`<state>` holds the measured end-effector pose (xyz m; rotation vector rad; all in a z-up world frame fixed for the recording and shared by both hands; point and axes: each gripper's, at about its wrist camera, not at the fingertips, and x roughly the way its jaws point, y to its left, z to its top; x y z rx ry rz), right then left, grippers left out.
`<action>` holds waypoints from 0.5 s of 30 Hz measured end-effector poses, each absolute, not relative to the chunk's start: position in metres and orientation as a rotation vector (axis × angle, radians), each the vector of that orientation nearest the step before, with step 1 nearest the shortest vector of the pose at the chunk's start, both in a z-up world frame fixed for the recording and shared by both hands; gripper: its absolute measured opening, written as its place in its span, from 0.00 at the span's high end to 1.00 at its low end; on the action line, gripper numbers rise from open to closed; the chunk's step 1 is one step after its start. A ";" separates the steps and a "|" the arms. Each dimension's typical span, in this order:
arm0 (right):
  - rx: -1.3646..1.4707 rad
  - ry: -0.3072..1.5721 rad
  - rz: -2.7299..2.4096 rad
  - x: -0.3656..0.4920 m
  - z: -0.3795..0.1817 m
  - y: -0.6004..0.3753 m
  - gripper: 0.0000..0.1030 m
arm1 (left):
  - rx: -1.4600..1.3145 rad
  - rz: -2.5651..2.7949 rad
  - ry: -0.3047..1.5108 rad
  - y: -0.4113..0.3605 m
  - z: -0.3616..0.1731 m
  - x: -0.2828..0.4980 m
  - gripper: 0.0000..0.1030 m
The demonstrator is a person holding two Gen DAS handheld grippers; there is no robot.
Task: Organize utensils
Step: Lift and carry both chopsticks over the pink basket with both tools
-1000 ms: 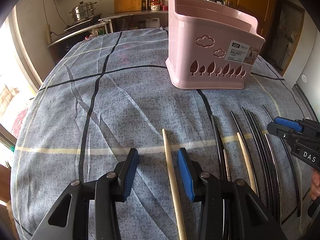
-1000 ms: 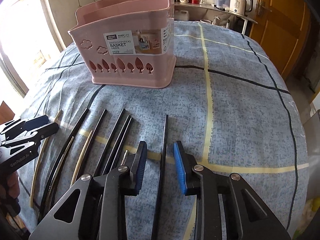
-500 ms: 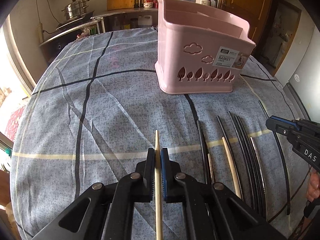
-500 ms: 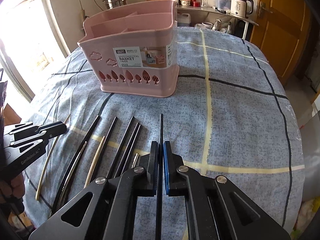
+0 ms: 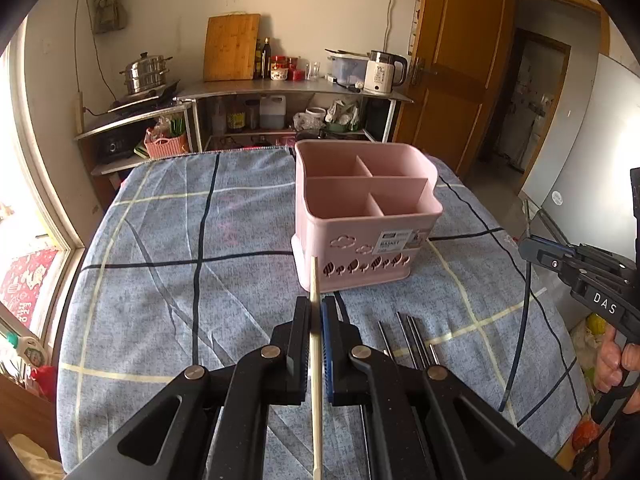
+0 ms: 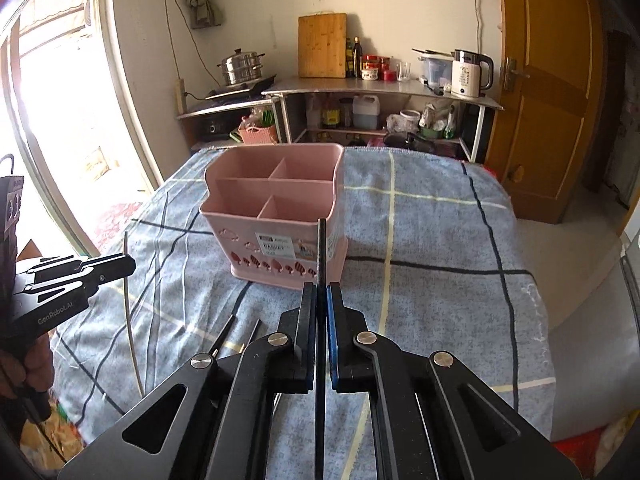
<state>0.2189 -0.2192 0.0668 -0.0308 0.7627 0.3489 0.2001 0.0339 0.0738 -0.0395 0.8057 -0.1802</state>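
A checked cloth covers the surface point(image 5: 160, 288). Ahead of both claws stands an empty pink basket point(image 5: 362, 216), ready for sorting. The left claw point(image 5: 315, 312) is clamped on a wooden chopstick point(image 5: 315, 280); the right claw point(image 6: 321, 300) on a black chopstick point(image 6: 321, 248). Below them, the remaining chopsticks point(image 5: 412, 336) lie loose; nothing blocks the way.

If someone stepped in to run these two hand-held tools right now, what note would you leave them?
Left tool: shut on a pale wooden chopstick.
Right tool: shut on a black chopstick.
Both sticks are clear of the blue checked cloth.
The pink basket stands ahead; what shows of its compartments is empty.
Done: one stick in each tool.
Left: drop both in the basket, then collect the other chopsticks lying on the cloth.
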 end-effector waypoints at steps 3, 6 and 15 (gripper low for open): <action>-0.027 0.727 0.345 0.216 0.081 -0.223 0.95 | -0.045 -0.181 0.780 0.037 0.087 0.199 0.95; -0.019 0.706 0.340 0.215 0.092 -0.227 0.95 | -0.054 -0.183 0.764 0.040 0.095 0.197 0.95; -0.013 0.664 0.333 0.206 0.108 -0.235 0.95 | -0.065 -0.188 0.748 0.041 0.108 0.194 0.95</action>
